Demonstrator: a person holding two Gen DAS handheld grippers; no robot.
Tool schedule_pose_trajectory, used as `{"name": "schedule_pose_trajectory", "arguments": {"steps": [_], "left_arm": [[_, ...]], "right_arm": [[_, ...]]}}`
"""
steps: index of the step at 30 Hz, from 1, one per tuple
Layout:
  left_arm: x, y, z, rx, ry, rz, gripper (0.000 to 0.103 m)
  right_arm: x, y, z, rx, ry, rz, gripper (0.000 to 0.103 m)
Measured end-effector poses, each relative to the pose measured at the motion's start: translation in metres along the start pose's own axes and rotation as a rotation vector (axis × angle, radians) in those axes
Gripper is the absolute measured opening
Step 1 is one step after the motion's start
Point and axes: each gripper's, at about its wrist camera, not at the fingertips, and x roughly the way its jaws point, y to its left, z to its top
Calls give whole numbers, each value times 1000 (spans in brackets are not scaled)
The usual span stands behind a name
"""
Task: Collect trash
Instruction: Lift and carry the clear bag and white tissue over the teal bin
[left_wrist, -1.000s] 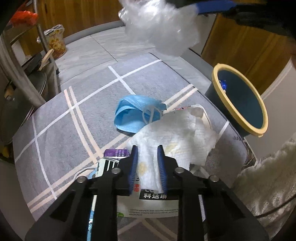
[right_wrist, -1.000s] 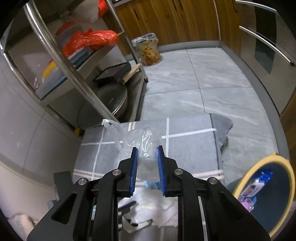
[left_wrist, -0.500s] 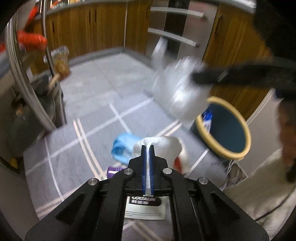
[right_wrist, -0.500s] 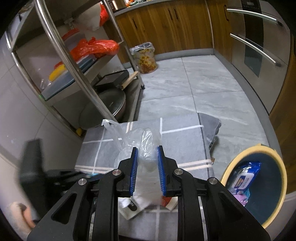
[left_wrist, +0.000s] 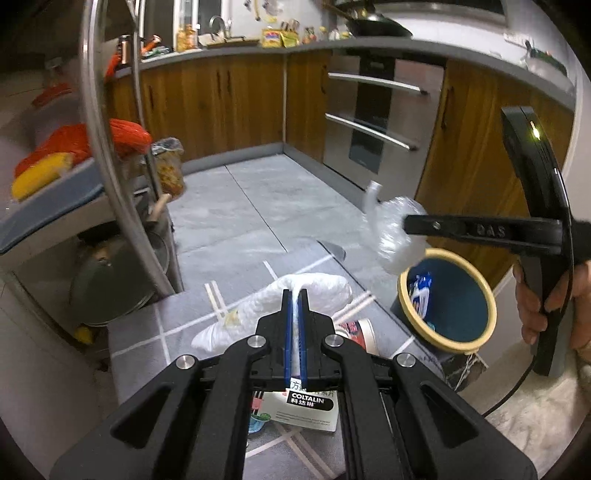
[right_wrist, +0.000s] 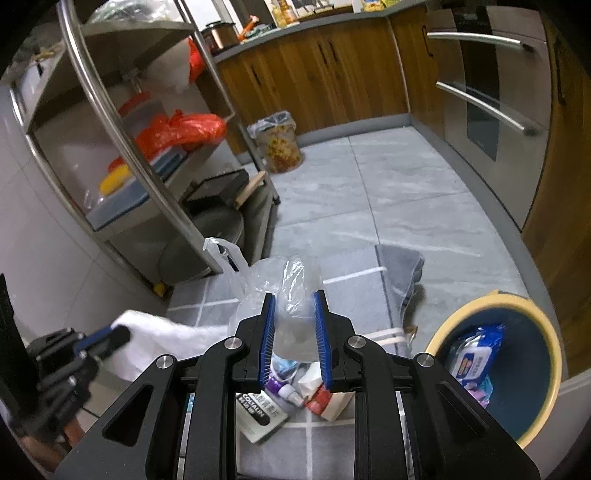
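Observation:
My left gripper (left_wrist: 294, 295) is shut on a white paper towel (left_wrist: 317, 290) and holds it lifted above the grey checked mat (left_wrist: 177, 325); the towel also shows in the right wrist view (right_wrist: 155, 328). My right gripper (right_wrist: 293, 295) is shut on a clear plastic bag (right_wrist: 291, 280), held in the air just left of the blue bin with a yellow rim (right_wrist: 546, 325). In the left wrist view the bag (left_wrist: 391, 236) hangs above the bin's (left_wrist: 461, 343) near rim. A wipes packet (right_wrist: 476, 358) lies in the bin.
On the mat lie a COLTALIN box (left_wrist: 314, 402), a red and white packet (right_wrist: 325, 402), a small purple bottle (right_wrist: 275, 387) and a blue mask (right_wrist: 286, 365). A steel rack (right_wrist: 122, 122) stands at the left. Wooden cabinets (right_wrist: 332, 74) and an oven (right_wrist: 491, 92) are behind.
My left gripper has shut on the paper towel and lifted it off the mat. My right gripper has carried the plastic bag down and right, toward the bin.

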Motion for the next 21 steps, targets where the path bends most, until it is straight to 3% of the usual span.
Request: {"name": "schedule_pose_trajectory", "arguments": {"steps": [11,17,21], "left_arm": [[-30,-22,30,-17,-97,-51,2],[-14,-60,39,38,-78,-107,2],[11,-90,44,60,-32,-168,2]], "right_arm": [[-60,-52,6,34,-95,-58,22],[-90,-106,3,81,-143,-146,22],[-93,-138,-8,112,-131,-195,22]]}}
